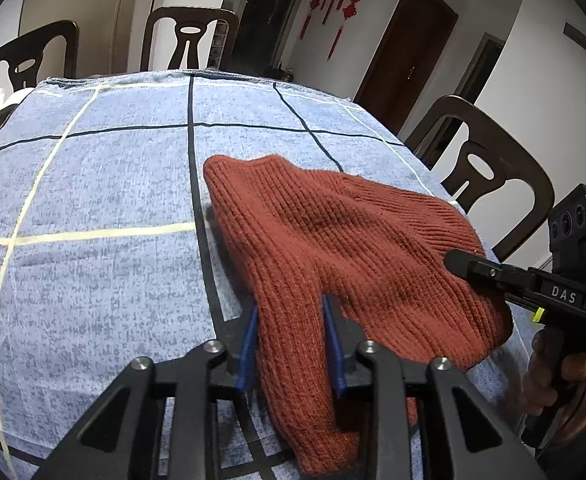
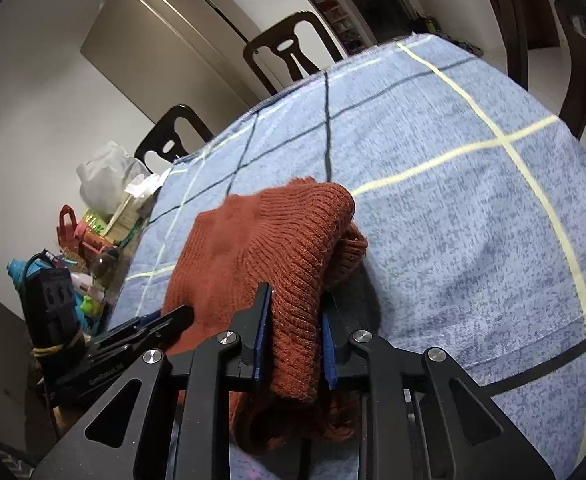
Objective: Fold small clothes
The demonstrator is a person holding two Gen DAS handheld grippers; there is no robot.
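Here, left wrist view, grip: the left gripper (image 1: 291, 340) is clamped on a bunched ridge of the rust-red ribbed knit garment (image 1: 333, 232), the fabric filling the gap between its blue pads (image 1: 249, 352); likely taken at the near edge so that edge can be lifted and carried over.
Left wrist view, garment's place: it lies on the blue checked tablecloth (image 1: 93, 200), right of the dark vertical stripe, its far part flat and its near part pulled up into the jaws.
Left wrist view, other tool: the right gripper (image 1: 465, 262) comes in from the right, its black tip on the garment's right side; a hand (image 1: 553, 376) holds its handle.
Left wrist view, surroundings: dark wooden chairs (image 1: 489, 168) ring the table; none reaches the cloth area.
Right wrist view, grip: the right gripper (image 2: 295, 338) is closed on a thick fold of the knit garment (image 2: 261, 248), which humps up just ahead of the pads and hangs below them.
Right wrist view, purpose: two holds on one edge suggest a fold made evenly with both hands.
Right wrist view, neighbours: the left gripper (image 2: 173, 316) touches the garment's left side.
Right wrist view, obstacles: a clutter of bags and bottles (image 2: 93, 240) sits beyond the table's left edge, apart from the garment; the open cloth ahead (image 2: 453, 200) looks free for the fold.
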